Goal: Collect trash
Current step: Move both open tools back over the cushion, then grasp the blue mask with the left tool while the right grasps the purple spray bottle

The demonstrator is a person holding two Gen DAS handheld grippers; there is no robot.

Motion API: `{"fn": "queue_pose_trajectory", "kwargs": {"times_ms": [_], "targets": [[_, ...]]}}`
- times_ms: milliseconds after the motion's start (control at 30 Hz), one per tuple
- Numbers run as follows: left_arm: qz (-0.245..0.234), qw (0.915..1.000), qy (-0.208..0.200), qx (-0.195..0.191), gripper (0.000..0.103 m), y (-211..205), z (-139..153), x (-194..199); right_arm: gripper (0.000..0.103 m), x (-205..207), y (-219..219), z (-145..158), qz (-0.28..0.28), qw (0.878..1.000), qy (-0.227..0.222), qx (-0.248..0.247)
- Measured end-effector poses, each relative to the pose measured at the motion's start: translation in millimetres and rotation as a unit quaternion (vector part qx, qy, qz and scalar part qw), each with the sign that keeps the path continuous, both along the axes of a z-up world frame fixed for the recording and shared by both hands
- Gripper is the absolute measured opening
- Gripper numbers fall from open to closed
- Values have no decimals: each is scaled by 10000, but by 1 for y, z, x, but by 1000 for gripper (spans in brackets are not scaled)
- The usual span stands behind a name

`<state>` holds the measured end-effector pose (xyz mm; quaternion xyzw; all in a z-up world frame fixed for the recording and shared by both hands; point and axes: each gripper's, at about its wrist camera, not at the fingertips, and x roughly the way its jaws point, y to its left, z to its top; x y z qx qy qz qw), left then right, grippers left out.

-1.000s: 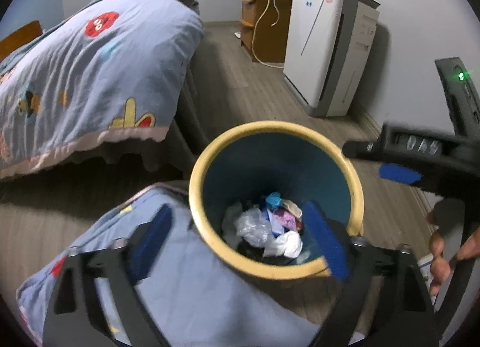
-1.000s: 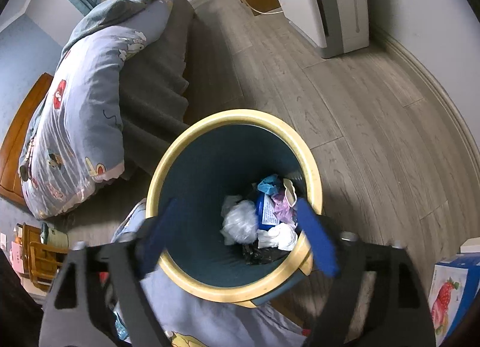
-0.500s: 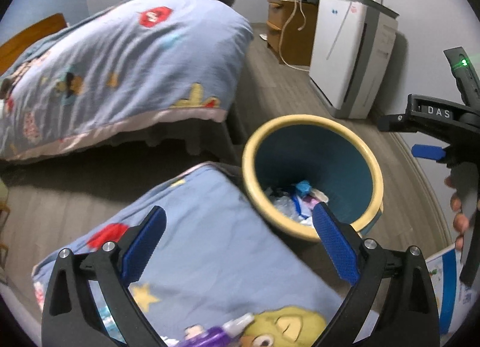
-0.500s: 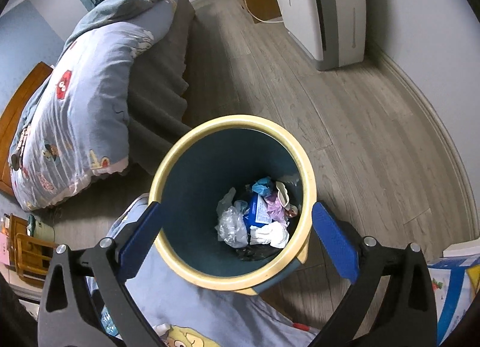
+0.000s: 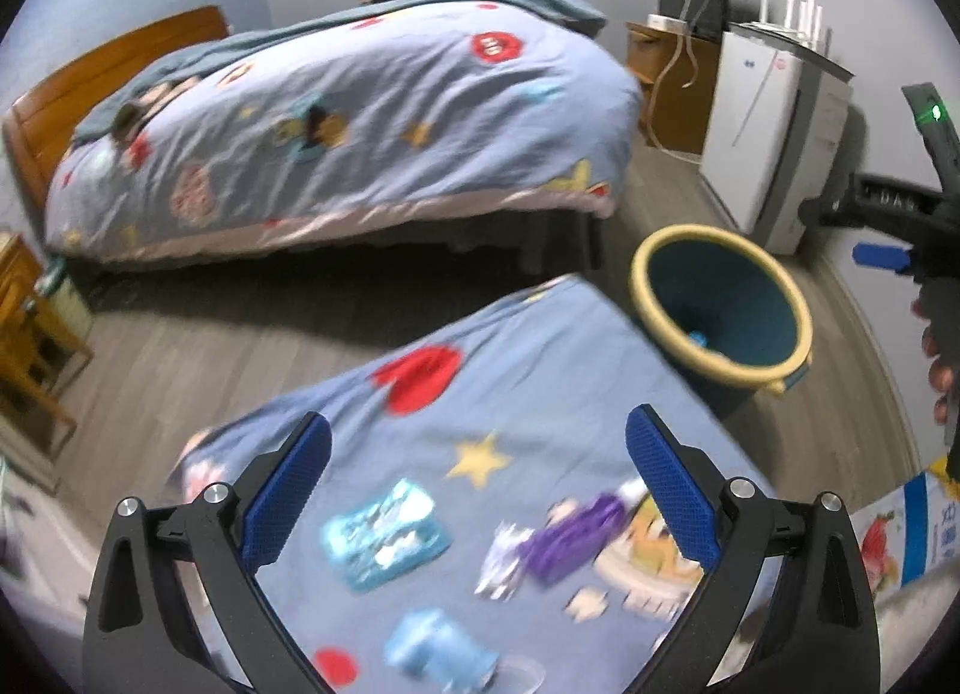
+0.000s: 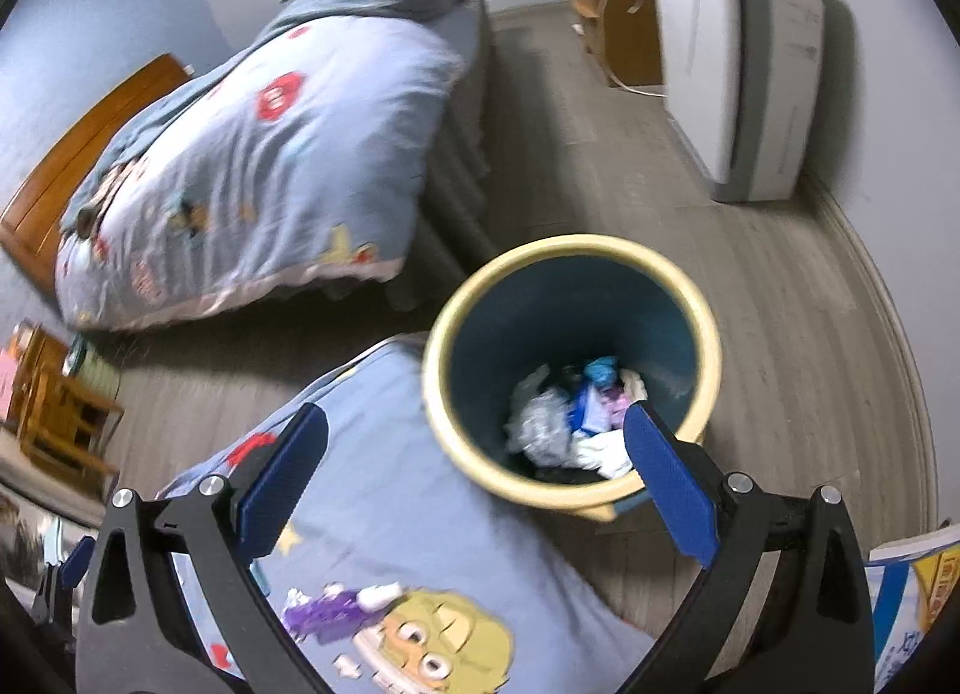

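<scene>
My left gripper [image 5: 477,454] hangs open and empty over a blue cartoon-print blanket [image 5: 540,394]. On the blanket lie a light-blue foil wrapper [image 5: 384,538], a purple wrapper [image 5: 570,532], a small silver scrap [image 5: 501,568] and a pale-blue piece [image 5: 438,652], all blurred. The yellow-rimmed, dark-blue bin [image 5: 720,373] stands on the floor to the right. My right gripper [image 6: 474,442] is open and empty above the blanket's edge and the bin [image 6: 438,394]. Crumpled trash [image 6: 564,424] fills the bin's bottom. The purple wrapper [image 6: 324,616] lies below its left finger.
A bed with a blue quilt [image 5: 360,111] stands behind. A white appliance [image 5: 774,135] and a wooden cabinet [image 5: 666,87] line the right wall. Wooden furniture [image 5: 30,334] is at the left. A printed box [image 5: 900,532] lies at the lower right. Grey plank floor lies between.
Both grippers have pulled back and up from the bin, toward the blanket. The bin has slid right and shrunk in the left view, and the wrappers on the blanket have come into sight.
</scene>
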<state>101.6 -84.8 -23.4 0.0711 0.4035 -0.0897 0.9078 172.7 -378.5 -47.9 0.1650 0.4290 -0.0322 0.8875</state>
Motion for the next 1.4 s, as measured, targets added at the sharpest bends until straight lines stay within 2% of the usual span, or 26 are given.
{"fn": "queue_pose_trajectory", "kwargs": {"times_ms": [200, 300, 467, 600, 733, 967, 1067, 1167, 1233, 1267, 1400], "targets": [[574, 9981, 184, -148, 97, 55, -13, -29, 97, -18, 58, -2, 556, 9980, 62, -306], [763, 9969, 198, -80, 97, 73, -22, -36, 97, -24, 75, -10, 710, 9968, 203, -305], [974, 9940, 506, -20, 97, 103, -44, -40, 97, -30, 87, -35, 583, 9963, 610, -136], [936, 9934, 661, 70, 97, 110, -61, -43, 97, -36, 95, -58, 431, 9946, 902, 272], [750, 9927, 944, 27, 97, 103, -83, -43, 97, -39, 109, -74, 454, 9914, 1140, 447], [483, 9913, 1204, 239, 97, 86, -110, -39, 97, -38, 129, -82, 659, 9900, 1246, -95], [432, 9900, 1332, 181, 94, 84, -117, -36, 97, -36, 128, -84, 658, 9896, 1263, -227], [306, 9874, 1542, 172, 82, 78, -126, -33, 97, -33, 128, -89, 668, 9886, 1327, -232], [193, 9852, 1684, 242, 67, 72, -134, -32, 97, -31, 130, -92, 710, 9879, 1357, -264], [136, 9829, 1811, 309, 64, 70, -140, -32, 97, -30, 131, -93, 748, 9873, 1373, -294], [-38, 9775, 2078, 355, 31, 65, -152, -32, 97, -28, 138, -99, 857, 9853, 1436, -335]]}}
